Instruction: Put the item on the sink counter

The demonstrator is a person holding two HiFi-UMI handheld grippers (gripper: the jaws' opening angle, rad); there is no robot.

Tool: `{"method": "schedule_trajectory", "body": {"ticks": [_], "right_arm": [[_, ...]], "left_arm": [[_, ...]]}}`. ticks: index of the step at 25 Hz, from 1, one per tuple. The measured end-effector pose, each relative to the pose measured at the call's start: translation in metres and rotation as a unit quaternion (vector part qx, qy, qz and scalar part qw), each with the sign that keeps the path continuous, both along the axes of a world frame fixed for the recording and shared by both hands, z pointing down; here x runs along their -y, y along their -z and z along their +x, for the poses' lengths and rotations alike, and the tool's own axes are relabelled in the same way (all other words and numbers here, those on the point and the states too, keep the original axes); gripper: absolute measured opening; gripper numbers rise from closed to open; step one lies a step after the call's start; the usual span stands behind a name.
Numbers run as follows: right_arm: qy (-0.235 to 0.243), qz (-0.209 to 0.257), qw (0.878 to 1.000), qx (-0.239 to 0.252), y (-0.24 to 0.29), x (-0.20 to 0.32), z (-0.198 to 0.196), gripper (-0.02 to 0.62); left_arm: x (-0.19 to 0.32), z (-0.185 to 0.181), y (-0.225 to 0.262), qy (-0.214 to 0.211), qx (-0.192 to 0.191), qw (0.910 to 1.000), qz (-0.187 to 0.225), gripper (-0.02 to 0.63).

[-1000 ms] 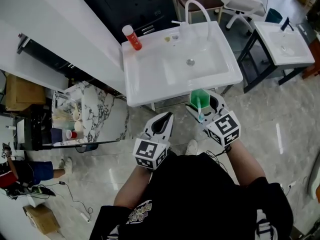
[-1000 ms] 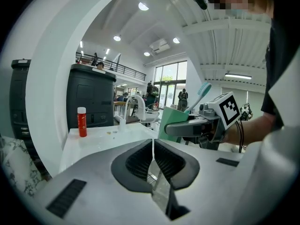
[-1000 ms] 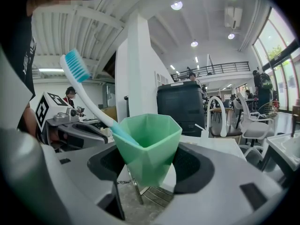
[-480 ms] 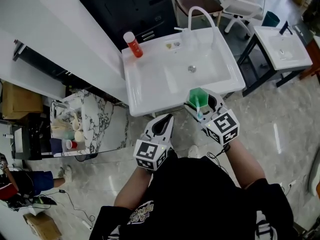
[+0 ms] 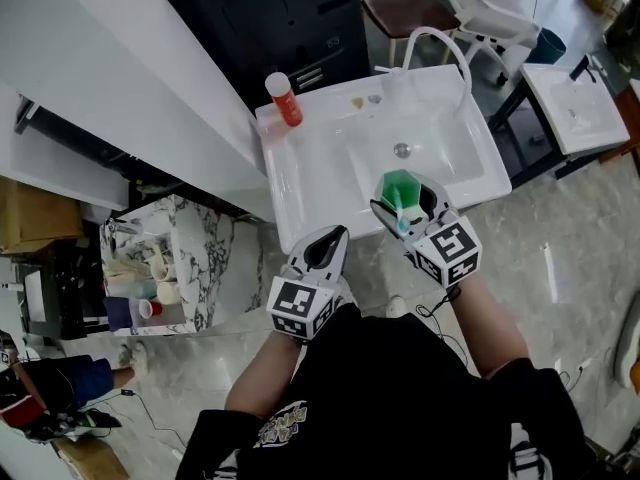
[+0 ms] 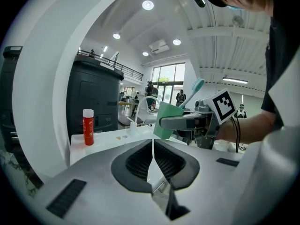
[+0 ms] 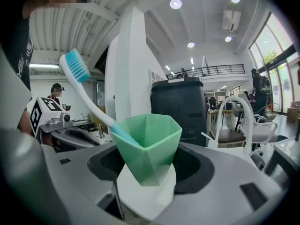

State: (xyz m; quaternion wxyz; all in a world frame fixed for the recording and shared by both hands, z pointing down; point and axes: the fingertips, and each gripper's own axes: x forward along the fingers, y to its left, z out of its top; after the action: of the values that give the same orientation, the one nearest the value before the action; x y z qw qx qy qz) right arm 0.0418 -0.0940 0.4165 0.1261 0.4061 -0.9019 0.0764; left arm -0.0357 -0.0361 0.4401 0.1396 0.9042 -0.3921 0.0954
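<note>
A green faceted cup (image 5: pixel 400 190) (image 7: pixel 147 144) holds a white toothbrush with blue bristles (image 7: pixel 82 86) (image 6: pixel 194 89). My right gripper (image 5: pixel 403 200) (image 7: pixel 146 168) is shut on the cup, holding it upright above the front rim of the white sink counter (image 5: pixel 300 178). The cup (image 6: pixel 165 120) and right gripper (image 6: pixel 187 122) also show in the left gripper view. My left gripper (image 5: pixel 333 236) (image 6: pixel 153 146) is shut with nothing in it, just off the counter's front left edge.
A red bottle with a white cap (image 5: pixel 284 99) (image 6: pixel 88 126) stands at the counter's back left. A curved white faucet (image 5: pixel 440 53) rises at the back. A second sink (image 5: pixel 575 103) stands to the right, a dark cabinet (image 5: pixel 270 18) behind, a marble shelf with cups (image 5: pixel 150 268) to the left.
Both grippers have come closer to the sink. The cup, earlier just in front of the counter's edge, is now over its front rim. The left gripper stays shut.
</note>
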Motion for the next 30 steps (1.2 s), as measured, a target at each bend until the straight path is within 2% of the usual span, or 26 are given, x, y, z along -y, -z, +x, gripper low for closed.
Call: {"method": "schedule_trajectory", "body": {"ticks": [15,24,30], "right_arm": [[-0.033,0.005,0.999,-0.008,-0.012,0.082,-0.053,0.345],[-0.033,0.008,0.999,-0.02,-0.023,0.126,-0.055,0.345],[-0.011,0.004,1.0,-0.024,-0.036,0.157,-0.05,0.345]], "left_arm": [[0.059,-0.061,-0.011,-0.029,-0.007,0.9995,-0.007,0.023],[0.079,-0.067,-0.015,-0.029,-0.008,0.9995,-0.011,0.023],[0.1,-0.06,-0.015,0.001,-0.01,0.9998,-0.014,0.023]]}}
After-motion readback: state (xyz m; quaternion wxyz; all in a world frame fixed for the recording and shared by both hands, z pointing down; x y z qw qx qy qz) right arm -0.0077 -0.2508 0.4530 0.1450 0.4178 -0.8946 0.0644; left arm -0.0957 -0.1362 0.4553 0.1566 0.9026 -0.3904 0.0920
